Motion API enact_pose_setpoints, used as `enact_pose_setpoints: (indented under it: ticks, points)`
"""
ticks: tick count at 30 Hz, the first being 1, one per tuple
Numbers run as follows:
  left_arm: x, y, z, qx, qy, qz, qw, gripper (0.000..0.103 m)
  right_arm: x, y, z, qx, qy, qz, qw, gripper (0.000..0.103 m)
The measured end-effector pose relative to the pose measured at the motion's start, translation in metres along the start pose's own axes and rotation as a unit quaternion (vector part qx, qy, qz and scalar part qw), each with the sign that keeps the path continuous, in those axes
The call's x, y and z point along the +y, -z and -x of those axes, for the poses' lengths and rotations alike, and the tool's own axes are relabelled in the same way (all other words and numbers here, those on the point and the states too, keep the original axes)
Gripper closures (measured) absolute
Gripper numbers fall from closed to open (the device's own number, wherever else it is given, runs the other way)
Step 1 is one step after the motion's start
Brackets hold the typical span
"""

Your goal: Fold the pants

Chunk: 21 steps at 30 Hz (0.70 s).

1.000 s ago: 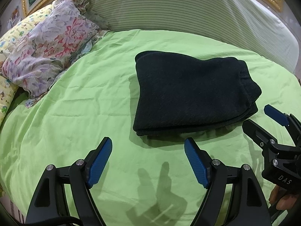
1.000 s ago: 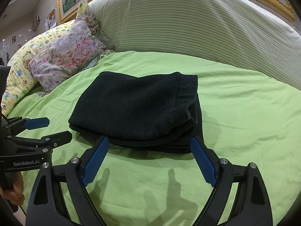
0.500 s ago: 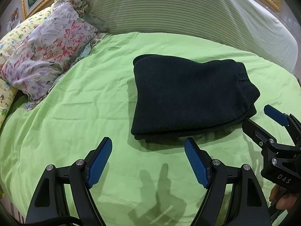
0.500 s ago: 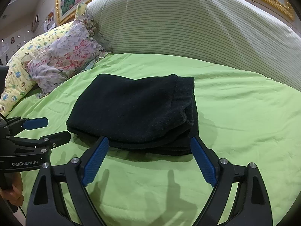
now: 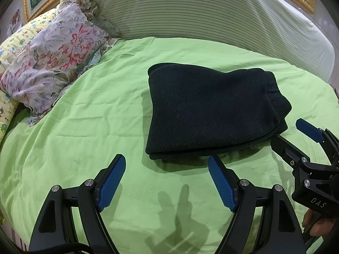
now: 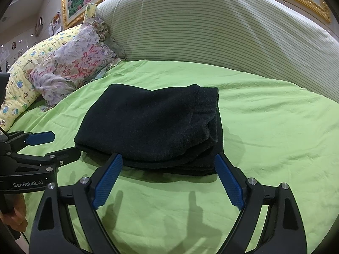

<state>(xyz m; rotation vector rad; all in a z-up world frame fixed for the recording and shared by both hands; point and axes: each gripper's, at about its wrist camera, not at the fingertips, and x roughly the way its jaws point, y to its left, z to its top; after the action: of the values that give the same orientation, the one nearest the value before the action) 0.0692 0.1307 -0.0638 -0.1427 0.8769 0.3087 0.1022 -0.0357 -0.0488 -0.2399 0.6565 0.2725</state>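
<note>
- Pants (image 5: 214, 114): black, folded into a compact stack of several layers, lying flat on the green sheet (image 5: 95, 127) near the middle of the bed; the layered edges face the bed's near edge and its right side.
- Left gripper (image 5: 166, 180): blue-padded fingers (image 5: 111, 180) spread wide, holding nothing, hovering over bare sheet short of the stack's near left corner. Seen from the right wrist camera it sits low at the left (image 6: 55, 146), with part of a hand (image 6: 14, 218) on its handle.
- Right gripper (image 6: 168, 178): spread wide and empty, its fingertips just short of the stack's near edge, one on either side of that edge's span; whether they touch the cloth cannot be told. It also shows from the left wrist camera (image 5: 296, 135), beside the stack's near right corner.
- Floral pillow (image 5: 48, 69): at the bed's far left, well apart from the pants, with a yellow printed pillow (image 6: 23, 80) behind it.
- Striped headboard cushion (image 5: 211, 19): along the far edge of the bed.
</note>
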Motion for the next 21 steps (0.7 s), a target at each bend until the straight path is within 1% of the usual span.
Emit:
enact_pose_setpoints:
  ticks: [14,21]
  points:
    - [-0.0004,-0.0006,-0.0004,-0.001,0.003,-0.002,1.0,0.022,0.0017,-0.003,0.0052,-0.007,0.003,-0.002,1.0,0.014]
    - [-0.0024,-0.0032,0.0036,-0.008,0.005,-0.002,1.0,0.021,-0.0016,-0.0056,0.0072,-0.011,0.004,-0.005,1.0,0.014]
